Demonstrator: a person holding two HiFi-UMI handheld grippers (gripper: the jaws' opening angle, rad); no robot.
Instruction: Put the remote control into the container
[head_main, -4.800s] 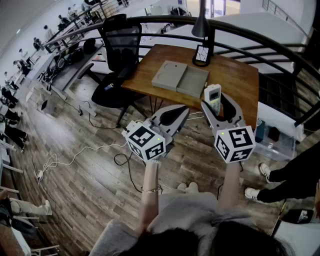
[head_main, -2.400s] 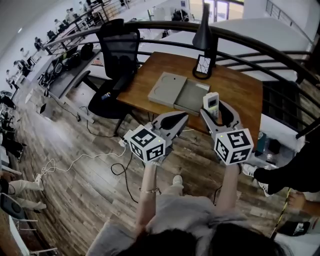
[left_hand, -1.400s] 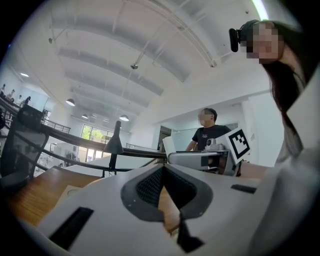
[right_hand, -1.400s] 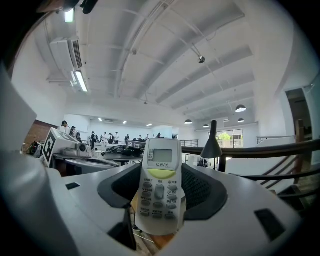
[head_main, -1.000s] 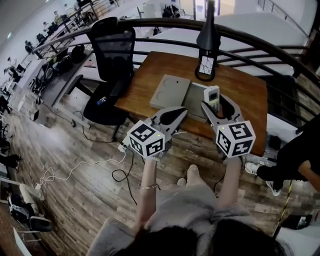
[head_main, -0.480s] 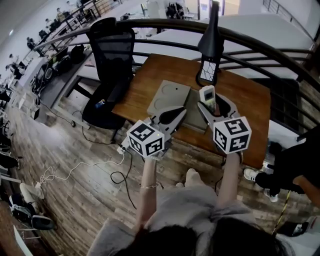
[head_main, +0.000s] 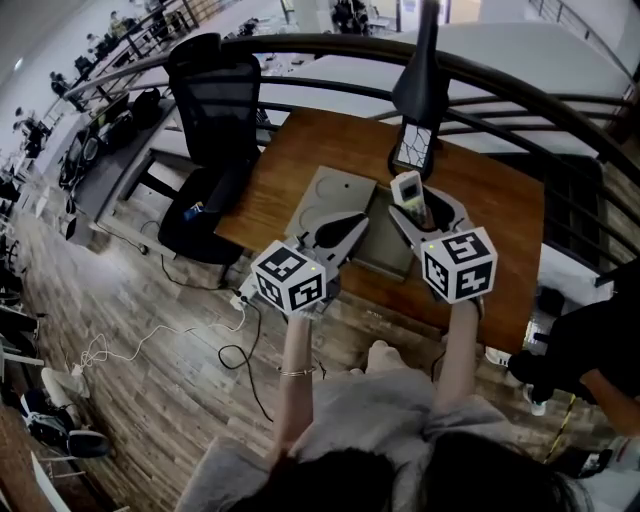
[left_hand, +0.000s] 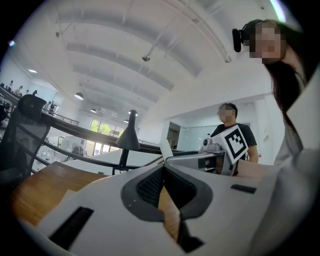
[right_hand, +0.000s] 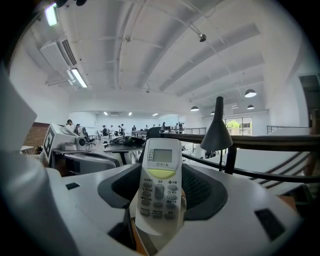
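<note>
Remote control (right_hand: 159, 185) upright, pinched low between fingers of right gripper (head_main: 428, 207), over grey open container (head_main: 335, 193) near counter's (head_main: 495, 215) front edge. Left gripper (head_main: 350, 222) fingers pressed together, over container's front rim. Black lamp (head_main: 420, 90) at counter's back edge.

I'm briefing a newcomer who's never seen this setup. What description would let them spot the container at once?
Find the wooden table beside the curved black railing. On it, in front of the black lamp, lies the container: a flat grey tray in two halves. Unlike the upright lamp, it is low, wide and pale.
</note>
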